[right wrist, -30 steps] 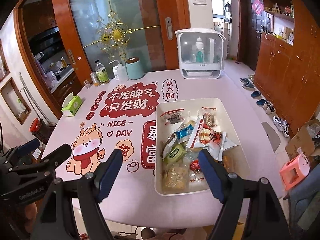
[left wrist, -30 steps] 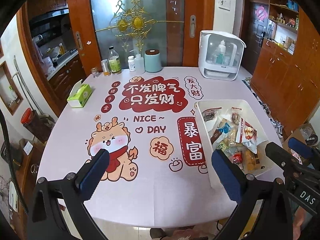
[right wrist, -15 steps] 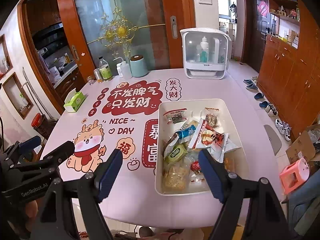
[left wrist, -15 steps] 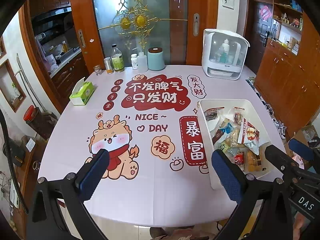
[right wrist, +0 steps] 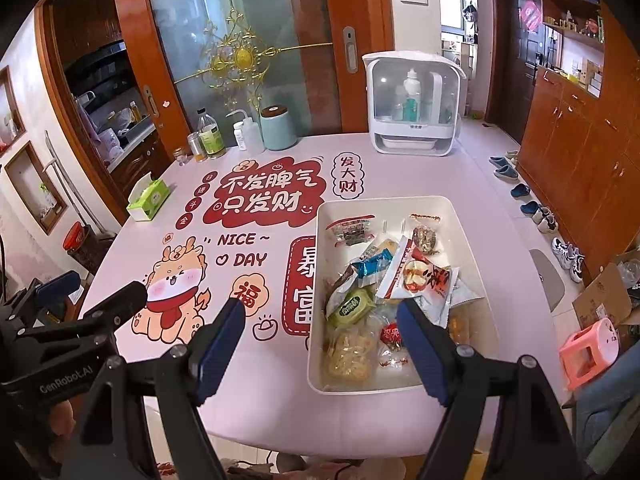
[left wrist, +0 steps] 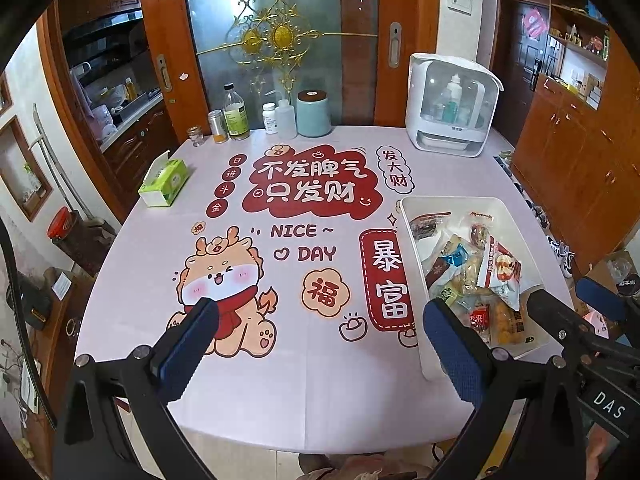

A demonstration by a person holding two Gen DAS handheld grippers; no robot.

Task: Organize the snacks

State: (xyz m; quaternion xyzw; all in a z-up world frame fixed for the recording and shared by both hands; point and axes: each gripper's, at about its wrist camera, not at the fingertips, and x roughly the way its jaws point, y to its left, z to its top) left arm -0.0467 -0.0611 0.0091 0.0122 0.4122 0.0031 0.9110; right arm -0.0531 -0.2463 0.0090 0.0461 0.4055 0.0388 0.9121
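Note:
A white tray [right wrist: 468,240] holds several wrapped snacks, among them a white and red pack [right wrist: 420,276] and a green pack [right wrist: 352,306]. It sits on the right side of the table and also shows in the left wrist view [left wrist: 412,224]. My left gripper [left wrist: 320,320] is open and empty, held above the table's near edge, left of the tray. My right gripper [right wrist: 320,320] is open and empty, above the tray's near left corner. Each gripper shows at the edge of the other's view.
The table has a pink cloth [left wrist: 280,380] with a cartoon print. A green tissue box [left wrist: 164,182] lies at the left. Bottles and a teal canister [left wrist: 314,114] stand at the back. A white cabinet-like appliance [left wrist: 452,104] stands at the back right.
Both views have shifted slightly; the grippers have drifted a little, still open and empty. Nothing on the table has moved.

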